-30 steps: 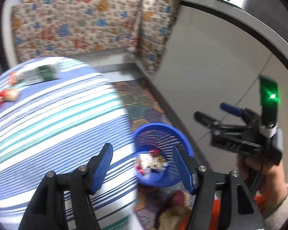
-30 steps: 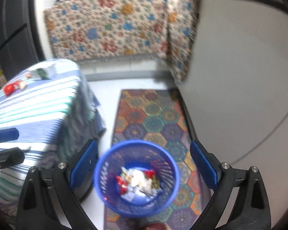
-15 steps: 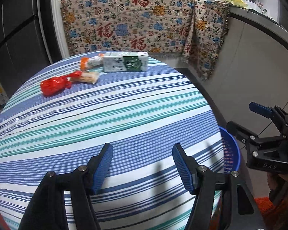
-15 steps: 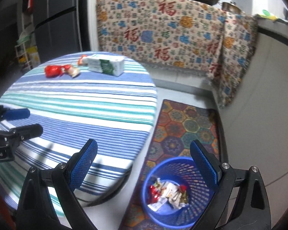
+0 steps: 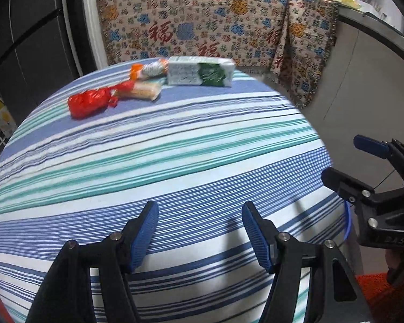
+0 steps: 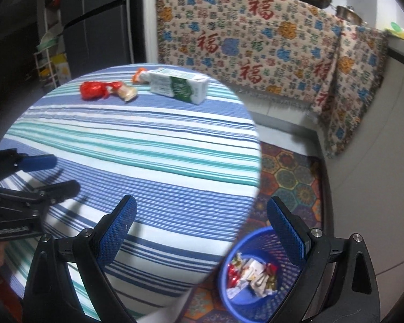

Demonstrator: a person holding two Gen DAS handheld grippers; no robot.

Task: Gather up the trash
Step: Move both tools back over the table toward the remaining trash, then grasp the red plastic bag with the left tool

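table: striped cloth now fills both views; a second ago both cameras looked down into the bin.
trash: red wrapper, snack packets and carton lie at the far edge.
left gripper: half open, empty.
right gripper: wide, empty.
bin: blue basket on the floor beside the table, already holding wrappers.
meaning: both hands have swung back, probably for the next piece.

A round tabletop wears a blue, teal and white striped cloth. Behind it hangs a patterned fabric. A colourful hexagon-patterned rug covers the floor beside it.
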